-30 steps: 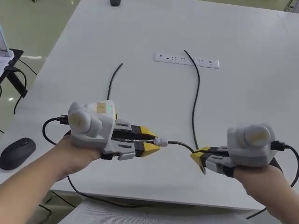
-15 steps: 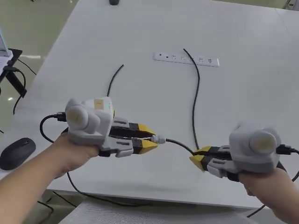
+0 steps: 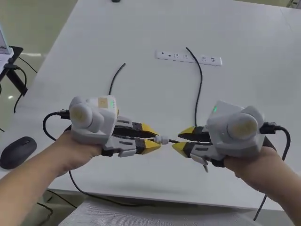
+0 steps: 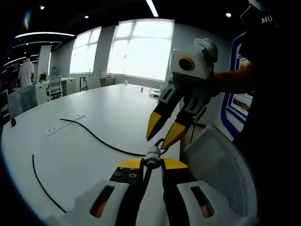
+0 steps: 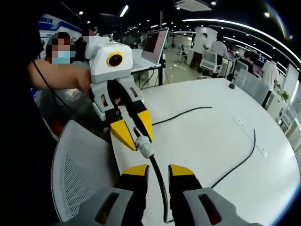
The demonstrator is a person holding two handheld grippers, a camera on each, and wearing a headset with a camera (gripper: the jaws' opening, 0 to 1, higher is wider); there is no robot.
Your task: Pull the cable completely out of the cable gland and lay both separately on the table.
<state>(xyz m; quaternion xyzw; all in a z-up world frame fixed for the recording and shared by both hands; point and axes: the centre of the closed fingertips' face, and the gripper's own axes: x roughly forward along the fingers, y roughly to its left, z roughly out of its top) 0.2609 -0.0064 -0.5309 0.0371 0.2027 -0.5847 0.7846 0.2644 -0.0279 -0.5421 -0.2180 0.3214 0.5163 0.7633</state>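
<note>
We work over a white table [image 3: 141,42] in a bright open office. The left gripper view looks past it to tall windows [image 4: 141,49], and the right gripper view takes in desks, a monitor [image 5: 155,42] and people further off. Well beyond both grippers a white power strip [image 3: 188,57] lies on the table. A short loose black wire [image 3: 115,77] lies ahead of the left gripper [image 3: 154,140], and a dark mouse [image 3: 18,153] sits off to its outer side near the table edge. A grey mesh chair [image 5: 80,174] stands below the grippers at the near edge. The left gripper has its jaws pressed onto the cable gland [image 3: 163,140], whose pale body sticks out just past the yellow tips. The black cable [image 3: 199,89] leaves the gland and passes between the jaws of the right gripper [image 3: 181,139], which faces the left one tip to tip, just beside the gland. The right jaws are spread, one on each side of the cable, with a gap showing in the right gripper view. Past the right gripper the cable runs away across the table to the power strip.
</note>
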